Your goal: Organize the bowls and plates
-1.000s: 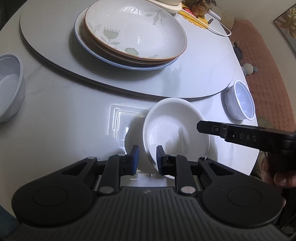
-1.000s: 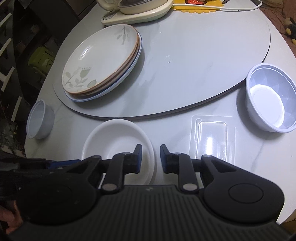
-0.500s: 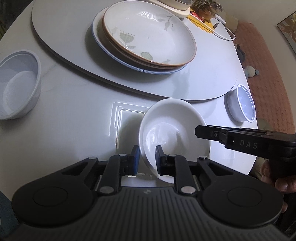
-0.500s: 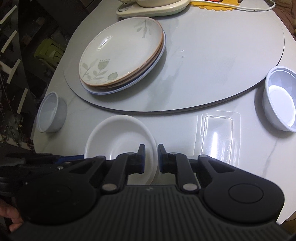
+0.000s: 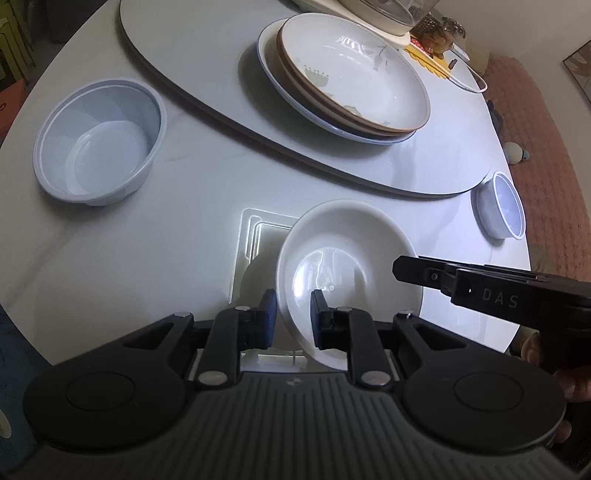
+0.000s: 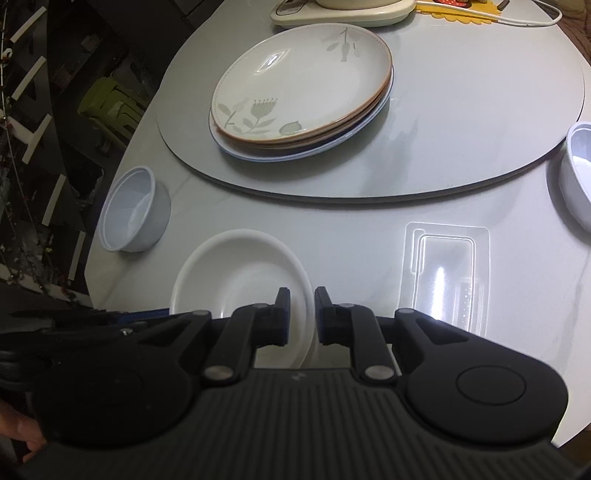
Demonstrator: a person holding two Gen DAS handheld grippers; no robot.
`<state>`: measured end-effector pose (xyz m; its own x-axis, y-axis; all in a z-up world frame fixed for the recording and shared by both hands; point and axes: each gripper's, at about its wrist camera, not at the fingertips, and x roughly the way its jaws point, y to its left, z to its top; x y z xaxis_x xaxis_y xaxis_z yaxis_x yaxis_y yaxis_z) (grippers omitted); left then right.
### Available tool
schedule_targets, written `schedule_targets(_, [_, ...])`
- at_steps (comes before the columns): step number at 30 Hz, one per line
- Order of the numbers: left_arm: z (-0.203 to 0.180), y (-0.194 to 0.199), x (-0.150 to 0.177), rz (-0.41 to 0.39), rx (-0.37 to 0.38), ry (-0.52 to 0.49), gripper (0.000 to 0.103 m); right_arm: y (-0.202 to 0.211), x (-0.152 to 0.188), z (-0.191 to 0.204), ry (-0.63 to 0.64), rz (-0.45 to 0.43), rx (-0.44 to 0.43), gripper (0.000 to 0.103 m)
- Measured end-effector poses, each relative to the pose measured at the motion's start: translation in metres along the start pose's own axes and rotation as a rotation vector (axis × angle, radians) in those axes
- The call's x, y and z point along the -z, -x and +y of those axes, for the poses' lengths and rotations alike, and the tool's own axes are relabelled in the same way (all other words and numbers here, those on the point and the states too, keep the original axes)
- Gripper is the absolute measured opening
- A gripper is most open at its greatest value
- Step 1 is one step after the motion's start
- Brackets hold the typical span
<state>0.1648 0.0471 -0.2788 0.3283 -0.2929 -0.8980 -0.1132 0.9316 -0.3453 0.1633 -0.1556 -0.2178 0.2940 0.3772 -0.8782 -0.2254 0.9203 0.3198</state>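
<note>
A small white plate is tilted, lifted off the table; both grippers hold its rim. My left gripper is shut on its near edge. My right gripper is shut on the same plate at its right edge, and shows in the left wrist view. A stack of floral plates sits on the grey turntable, also in the right wrist view. A large pale-blue bowl stands at left, and a small white bowl at right.
A clear plastic tray lies flat on the white table beside the plate. A cream appliance and a white cable are at the far side. The table edge drops off near the small bowl.
Both grippers have lifted the white plate and moved with it; the stack and bowls shifted in view. The right gripper's jaws closed onto the plate's rim.
</note>
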Motion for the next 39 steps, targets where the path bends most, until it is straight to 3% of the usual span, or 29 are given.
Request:
schedule_targets(17, [0.017,-0.008,0.019,-0.017,-0.004,-0.034,0.024,-0.018,0.02,0.013,-0.015,-0.022,0.016,0.02])
schedule_targets(19, [0.018,-0.004,0.018,-0.029,-0.003,-0.025,0.028,-0.015,0.02,0.014,-0.027,-0.035,0.017,0.031])
schedule_targets(20, [0.018,0.0,0.017,-0.036,-0.005,-0.023,0.028,-0.012,0.021,0.014,-0.031,-0.047,0.018,0.043])
schedule_targets(21, [0.017,0.006,0.017,-0.046,-0.007,-0.023,0.029,-0.009,0.021,0.015,-0.026,-0.057,0.02,0.045])
schedule_targets(28, [0.004,0.048,0.01,-0.106,-0.006,-0.051,0.036,0.023,0.019,0.024,-0.01,-0.099,0.016,0.044])
schedule_targets(39, [-0.014,0.116,0.002,-0.187,0.029,-0.074,0.037,0.09,0.014,0.044,0.015,-0.198,0.012,0.044])
